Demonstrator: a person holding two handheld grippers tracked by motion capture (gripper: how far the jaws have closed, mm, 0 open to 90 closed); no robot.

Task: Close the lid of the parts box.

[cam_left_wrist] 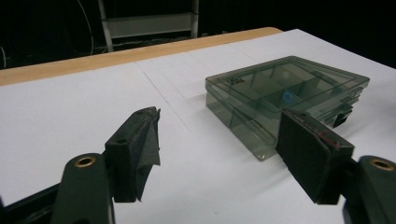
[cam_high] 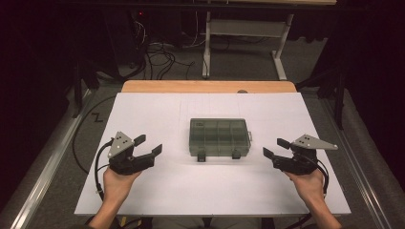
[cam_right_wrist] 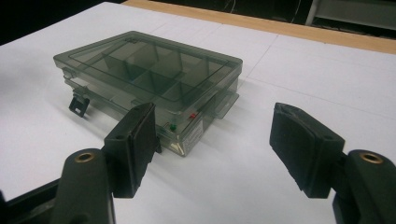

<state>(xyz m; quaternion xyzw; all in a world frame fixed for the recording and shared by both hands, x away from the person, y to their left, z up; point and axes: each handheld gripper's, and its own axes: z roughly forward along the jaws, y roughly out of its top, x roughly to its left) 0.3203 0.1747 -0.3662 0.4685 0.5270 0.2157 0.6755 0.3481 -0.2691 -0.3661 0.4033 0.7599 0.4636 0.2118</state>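
Item: translucent smoke-grey plastic compartment box [cam_high: 218,137], lid closed, two dark latches hanging at its near edge; lies flat mid-sheet on the white table cover [cam_high: 157,191], between the tools.
Left gripper [cam_high: 149,145]: black, jaws spread, nothing between them, beside the box's left end, apart.
Right gripper [cam_high: 274,148]: likewise released, empty, off the right end.

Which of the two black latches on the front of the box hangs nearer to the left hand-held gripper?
The left black latch of the translucent grey plastic compartment box; the other latch hangs farther right.
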